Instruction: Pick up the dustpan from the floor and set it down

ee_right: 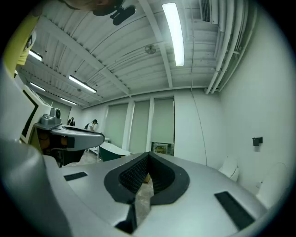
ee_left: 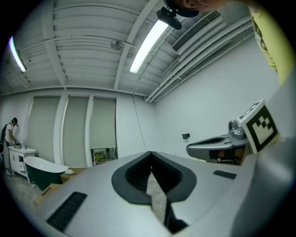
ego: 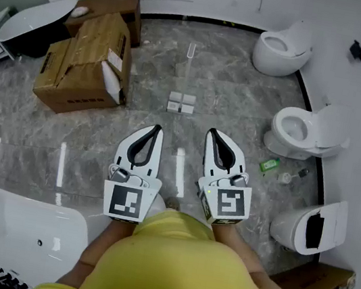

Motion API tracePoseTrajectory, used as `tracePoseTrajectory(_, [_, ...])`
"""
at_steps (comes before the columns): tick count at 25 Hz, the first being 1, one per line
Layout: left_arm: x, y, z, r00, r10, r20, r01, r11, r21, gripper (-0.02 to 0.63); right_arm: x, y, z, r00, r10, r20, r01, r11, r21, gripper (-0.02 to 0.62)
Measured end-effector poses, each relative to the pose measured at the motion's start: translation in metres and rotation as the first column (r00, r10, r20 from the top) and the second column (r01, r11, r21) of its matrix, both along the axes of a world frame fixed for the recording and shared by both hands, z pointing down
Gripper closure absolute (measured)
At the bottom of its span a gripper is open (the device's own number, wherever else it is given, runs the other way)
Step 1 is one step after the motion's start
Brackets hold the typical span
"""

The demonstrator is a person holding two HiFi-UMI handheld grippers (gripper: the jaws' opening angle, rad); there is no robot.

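A grey marble floor (ego: 243,96) runs between cardboard boxes (ego: 84,62) and toilets (ego: 282,51). The dustpan (ego: 182,99), apparently the pale long-handled thing standing on the floor, is straight ahead and well apart from both tools. The left gripper (ego: 158,130) and right gripper (ego: 211,133) are held level and side by side, each with its jaws closed together on nothing. This looks like a resting pose before any reach for the dustpan begins.
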State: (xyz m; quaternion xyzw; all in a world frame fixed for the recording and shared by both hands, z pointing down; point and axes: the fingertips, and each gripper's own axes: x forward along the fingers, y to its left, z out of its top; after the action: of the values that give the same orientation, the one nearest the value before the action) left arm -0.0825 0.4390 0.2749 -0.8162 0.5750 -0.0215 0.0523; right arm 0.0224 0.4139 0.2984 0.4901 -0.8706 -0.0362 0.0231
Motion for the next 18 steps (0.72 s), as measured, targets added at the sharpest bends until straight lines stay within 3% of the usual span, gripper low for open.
tracePoseTrajectory(9, [-0.003, -0.053, 0.016, 1.0, 0.014, 0.016, -0.013, 0.999, -0.03, 0.607, 0.003, -0.046, 0.012, 1.0, 0.027, 0.007, -0.027, 1.0, -0.005, 0.583])
tracePoseTrajectory(14, [-0.012, -0.109, 0.031, 1.0, 0.02, 0.019, -0.019, 0.998, -0.061, 0.606, -0.003, -0.1, 0.022, 0.999, 0.044, -0.009, -0.044, 0.999, -0.015, 0.583])
tracePoseTrajectory(18, [-0.022, -0.162, 0.041, 0.999, 0.038, 0.024, -0.036, 0.996, -0.082, 0.561, -0.014, -0.154, 0.028, 0.999, 0.048, -0.021, -0.049, 0.998, -0.031, 0.583])
